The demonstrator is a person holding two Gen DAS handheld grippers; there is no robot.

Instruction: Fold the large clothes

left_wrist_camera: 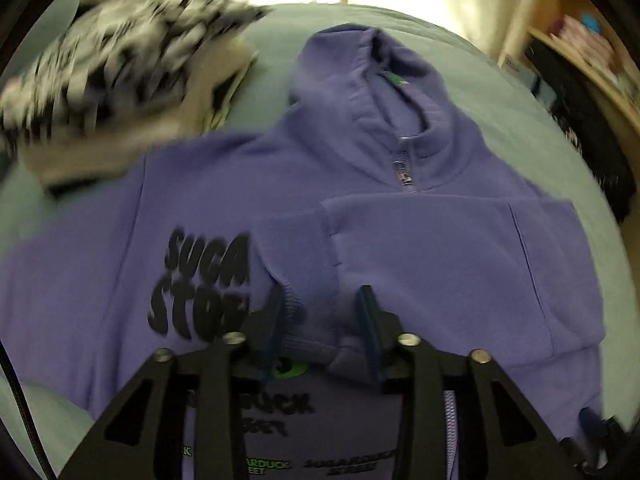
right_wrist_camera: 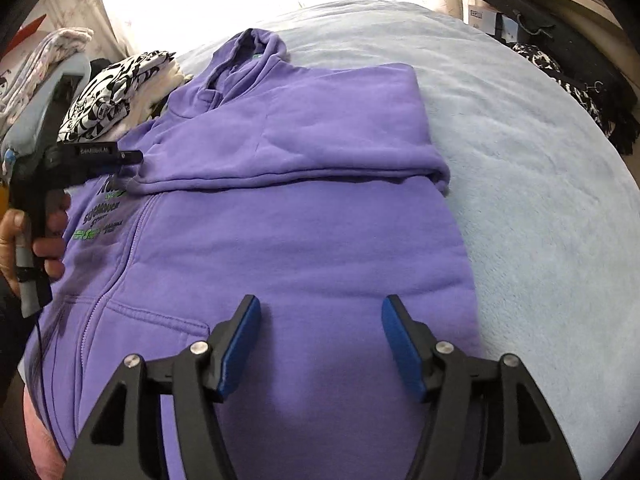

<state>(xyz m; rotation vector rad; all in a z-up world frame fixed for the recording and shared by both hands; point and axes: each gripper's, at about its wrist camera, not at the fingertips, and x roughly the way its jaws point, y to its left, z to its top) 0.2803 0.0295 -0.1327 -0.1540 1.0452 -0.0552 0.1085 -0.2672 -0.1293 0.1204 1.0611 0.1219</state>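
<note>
A purple zip hoodie (left_wrist_camera: 420, 248) lies face up on a pale blue blanket (right_wrist_camera: 520, 168), hood at the far end. One sleeve (right_wrist_camera: 300, 132) is folded across the chest, and its ribbed cuff (left_wrist_camera: 316, 320) ends over the black chest print. My left gripper (left_wrist_camera: 323, 308) stands open astride that cuff, with gaps between pads and cloth. In the right wrist view the left gripper (right_wrist_camera: 130, 156) shows at the left edge, held by a hand (right_wrist_camera: 48, 224). My right gripper (right_wrist_camera: 320, 320) hangs open over the hoodie's (right_wrist_camera: 300, 248) lower front, with nothing between its blue pads (right_wrist_camera: 240, 344).
A pile of black-and-white patterned clothes (right_wrist_camera: 112, 88) lies beside the hood at the far left; it is blurred in the left wrist view (left_wrist_camera: 120, 64). A wooden shelf (right_wrist_camera: 560, 8) and a dark fringed cloth (right_wrist_camera: 580, 92) border the bed at the right.
</note>
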